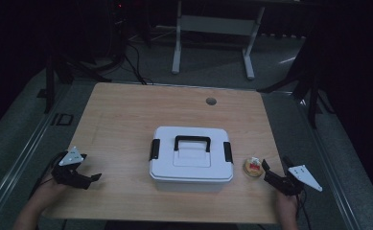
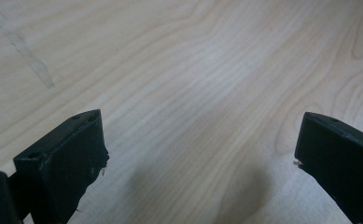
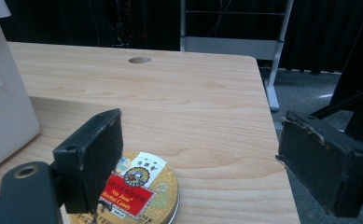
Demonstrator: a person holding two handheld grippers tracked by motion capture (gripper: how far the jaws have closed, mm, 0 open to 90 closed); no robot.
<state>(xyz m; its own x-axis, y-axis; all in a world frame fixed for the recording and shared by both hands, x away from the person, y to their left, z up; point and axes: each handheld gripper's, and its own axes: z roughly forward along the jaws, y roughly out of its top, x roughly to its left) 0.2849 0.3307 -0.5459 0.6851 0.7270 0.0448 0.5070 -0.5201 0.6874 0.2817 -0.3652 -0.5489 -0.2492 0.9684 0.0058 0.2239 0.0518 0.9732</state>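
Right now my right gripper (image 1: 273, 175) hovers with its fingers (image 3: 93, 158) spread wide and empty just behind a small round candy tin (image 3: 135, 189), which lies flat on the tabletop (image 1: 126, 120) beside a closed white box (image 1: 191, 155). My left gripper (image 1: 86, 176), also wide open and empty, waits over bare wood. Because the tin is low and smooth, I judge my fingers could skid off it or push it against the box.

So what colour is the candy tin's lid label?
Red and white on the gold candy tin, clearest in the right gripper view.
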